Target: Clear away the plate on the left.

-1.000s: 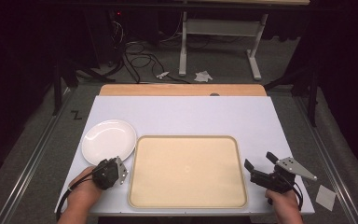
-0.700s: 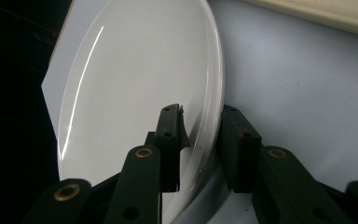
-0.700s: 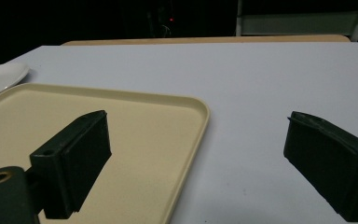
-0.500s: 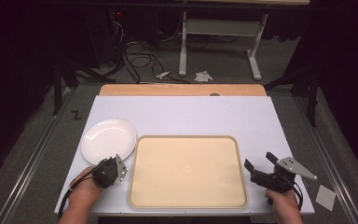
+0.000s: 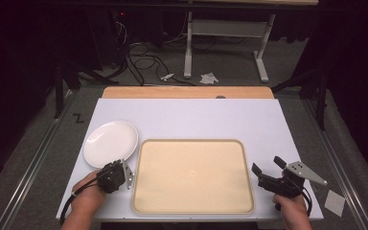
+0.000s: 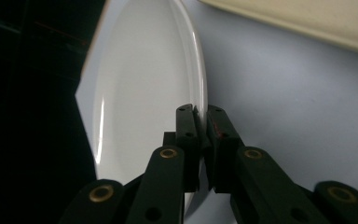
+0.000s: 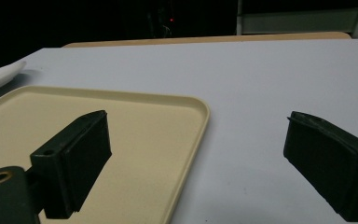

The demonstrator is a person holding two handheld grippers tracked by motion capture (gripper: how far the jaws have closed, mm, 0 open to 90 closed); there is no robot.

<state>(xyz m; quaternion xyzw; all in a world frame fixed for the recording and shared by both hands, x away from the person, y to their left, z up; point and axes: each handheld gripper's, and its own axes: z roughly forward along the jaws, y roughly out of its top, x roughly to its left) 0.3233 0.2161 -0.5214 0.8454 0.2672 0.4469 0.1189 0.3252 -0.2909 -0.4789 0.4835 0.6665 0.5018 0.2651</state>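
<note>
black jaws of my left gripper [image 6: 200, 116] are pinched almost together on the near rim of the white plate [image 6: 144, 93], one jaw above the rim and one below, so i judge i am grasping the plate by its edge. the plate lies straight ahead of that claw, at the table's [image 5: 196, 117] left edge and just beside the beige tray's [image 5: 191, 143] far left corner. my right gripper [image 5: 269, 173] sits at the tray's near right corner with its jaws spread wide and nothing between them. the tray is bare, nothing in it, and the plate looks bare too. my left hand [image 5: 87, 197] is plainly the nearer one to the plate; any lift would hang on that rim grip.
</note>
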